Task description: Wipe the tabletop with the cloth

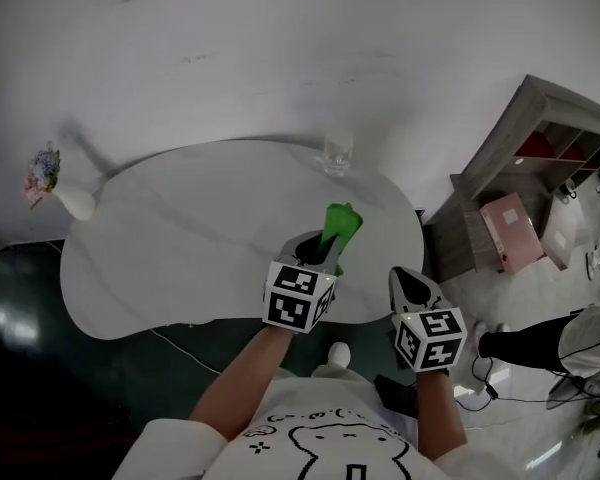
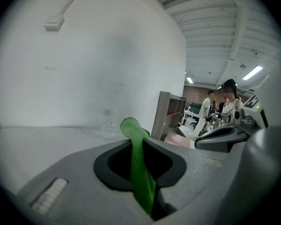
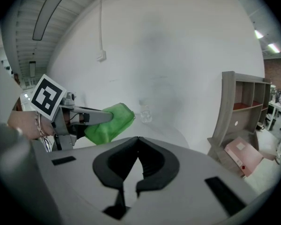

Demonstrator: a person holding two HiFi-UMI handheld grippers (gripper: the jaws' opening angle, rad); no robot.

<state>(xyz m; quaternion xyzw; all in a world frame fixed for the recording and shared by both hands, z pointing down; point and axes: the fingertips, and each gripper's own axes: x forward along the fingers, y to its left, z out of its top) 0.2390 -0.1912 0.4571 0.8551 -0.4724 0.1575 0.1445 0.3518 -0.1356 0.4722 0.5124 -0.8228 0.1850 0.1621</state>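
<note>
A green cloth [image 1: 340, 226] sticks up out of my left gripper [image 1: 323, 251], which is shut on it above the near edge of the white tabletop [image 1: 180, 238]. In the left gripper view the cloth [image 2: 139, 165] runs pinched between the closed jaws. The right gripper view shows the same cloth [image 3: 108, 123] held by the left gripper [image 3: 96, 117] off to the left. My right gripper [image 1: 412, 286] hangs just off the table's near right edge. Its jaws meet at the tips with nothing between them [image 3: 137, 143].
A clear glass [image 1: 337, 153] stands at the table's far edge. A small vase of flowers [image 1: 52, 188] sits at the far left end. A grey shelf unit [image 1: 540, 158] with a pink box [image 1: 510, 230] stands to the right. A cable lies on the floor.
</note>
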